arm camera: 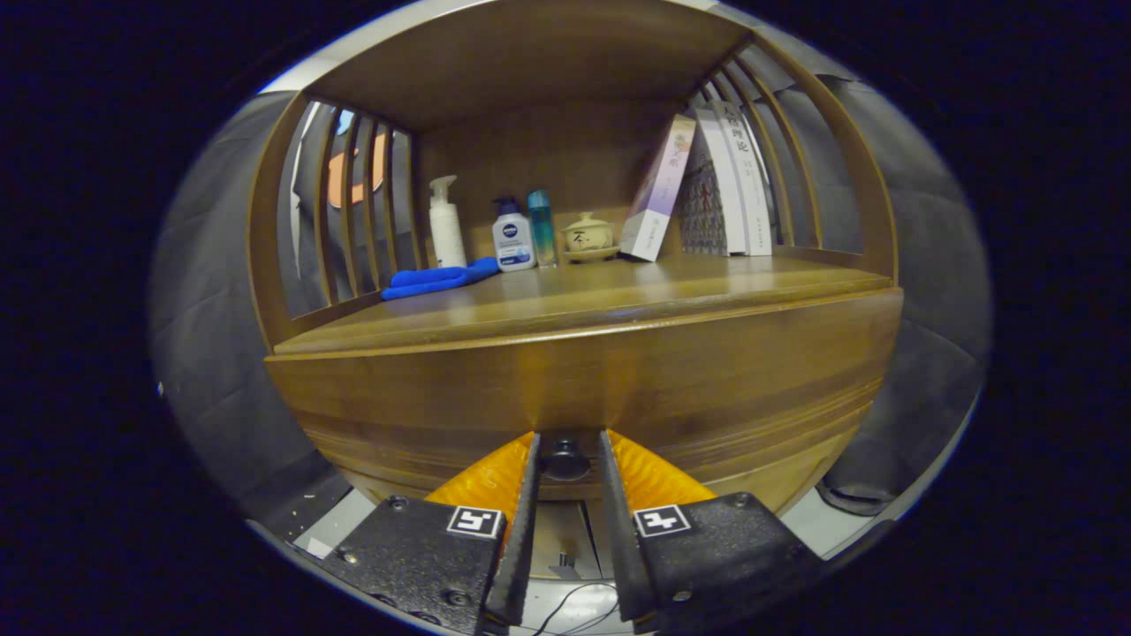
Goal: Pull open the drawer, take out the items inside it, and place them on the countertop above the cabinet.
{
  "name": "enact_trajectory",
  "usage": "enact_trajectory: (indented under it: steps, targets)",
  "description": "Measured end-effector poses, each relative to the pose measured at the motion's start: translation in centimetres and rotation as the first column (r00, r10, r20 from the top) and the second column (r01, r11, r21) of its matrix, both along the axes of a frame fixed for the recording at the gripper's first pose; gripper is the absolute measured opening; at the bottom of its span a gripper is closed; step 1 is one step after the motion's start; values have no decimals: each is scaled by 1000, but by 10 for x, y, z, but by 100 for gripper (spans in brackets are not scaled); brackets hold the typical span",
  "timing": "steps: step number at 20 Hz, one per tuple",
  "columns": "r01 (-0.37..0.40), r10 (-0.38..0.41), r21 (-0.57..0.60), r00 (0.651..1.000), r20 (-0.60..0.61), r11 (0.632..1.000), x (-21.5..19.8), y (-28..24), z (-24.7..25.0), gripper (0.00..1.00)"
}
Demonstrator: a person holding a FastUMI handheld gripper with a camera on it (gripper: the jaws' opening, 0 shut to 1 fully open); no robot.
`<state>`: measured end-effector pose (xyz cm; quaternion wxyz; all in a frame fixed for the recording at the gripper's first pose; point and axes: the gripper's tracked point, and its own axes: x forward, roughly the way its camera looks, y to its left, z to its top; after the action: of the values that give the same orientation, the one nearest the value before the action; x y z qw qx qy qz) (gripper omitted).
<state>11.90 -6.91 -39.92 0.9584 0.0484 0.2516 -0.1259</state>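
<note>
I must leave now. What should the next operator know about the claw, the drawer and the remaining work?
Claw: fingers on either side of the dark drawer knob, close to it; whether they press it I cannot tell.
Drawer: front looks flush, not yet pulled open; the items inside are hidden.
Countertop: bare at the front; blue cloth, bottles, a lidded cup and books stand at the back.
Done: knob reached.
Left: pull open, take the items out, place them on the countertop.

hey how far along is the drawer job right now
Nothing looks done: the brown wooden drawer front sits closed. In hand: the gripper has its fingers on either side of the round black drawer knob. Left: pulling it open, moving its contents to the wooden countertop.
</note>
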Motion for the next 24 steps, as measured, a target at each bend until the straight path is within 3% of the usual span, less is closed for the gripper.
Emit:
enact_trajectory:
  steps: [3,9,17,24]
  targets:
    - [20,-20,-28,1000,10,999,-1,-1,-1,30]
    - [36,-36,-27,999,15,999,0,-1,-1,22]
    - [-8,9,6,1000,-29,1000,-5,-1,-1,21]
    - [3,-3,46,1000,-5,999,-34,3,5,21]
